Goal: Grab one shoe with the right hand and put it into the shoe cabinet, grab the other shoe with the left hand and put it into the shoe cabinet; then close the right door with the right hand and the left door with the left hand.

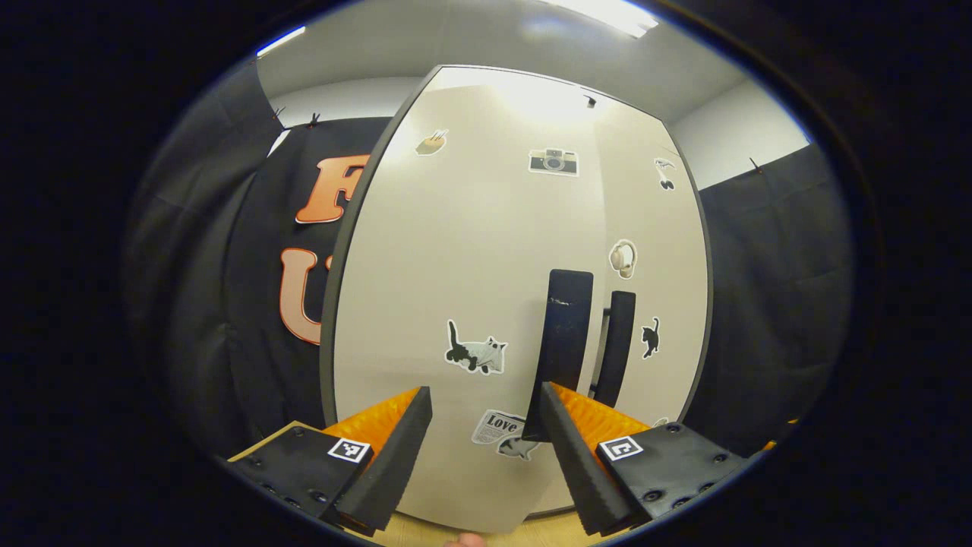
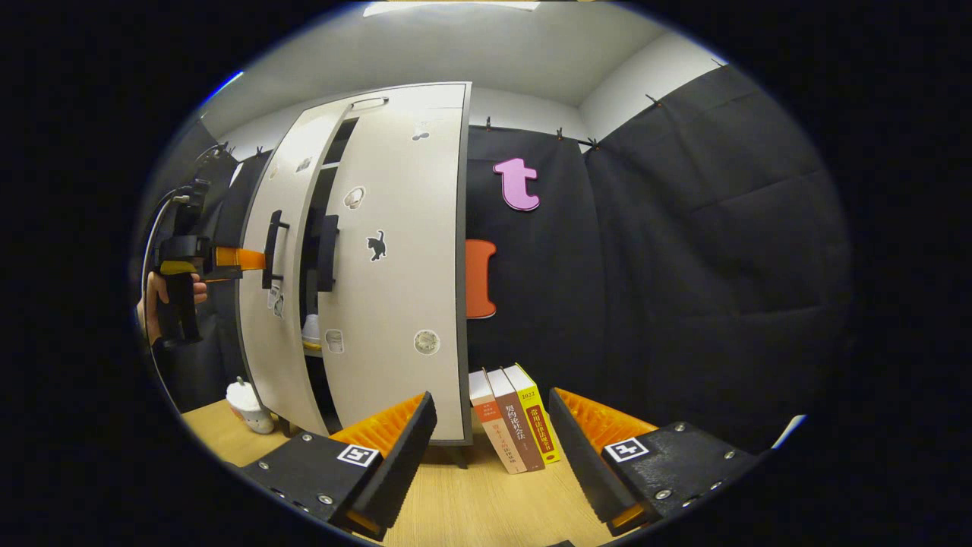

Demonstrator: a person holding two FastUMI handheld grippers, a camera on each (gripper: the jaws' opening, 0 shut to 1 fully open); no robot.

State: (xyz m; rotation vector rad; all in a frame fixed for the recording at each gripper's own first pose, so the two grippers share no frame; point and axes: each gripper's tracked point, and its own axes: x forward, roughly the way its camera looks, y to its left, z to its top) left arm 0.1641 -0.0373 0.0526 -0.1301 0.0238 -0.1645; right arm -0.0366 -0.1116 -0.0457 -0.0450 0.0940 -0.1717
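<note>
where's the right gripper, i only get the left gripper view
Observer: The right gripper is open and off the cabinet. It hangs over the table, facing three books.
Operator: is the left door shut
Observer: No. The right gripper view shows a dark gap between the left door and the right door, and the left one stands ajar.
Operator: any shoes in there
Observer: A pale shoe sits on a shelf inside the gap. I cannot make out a second one.
</note>
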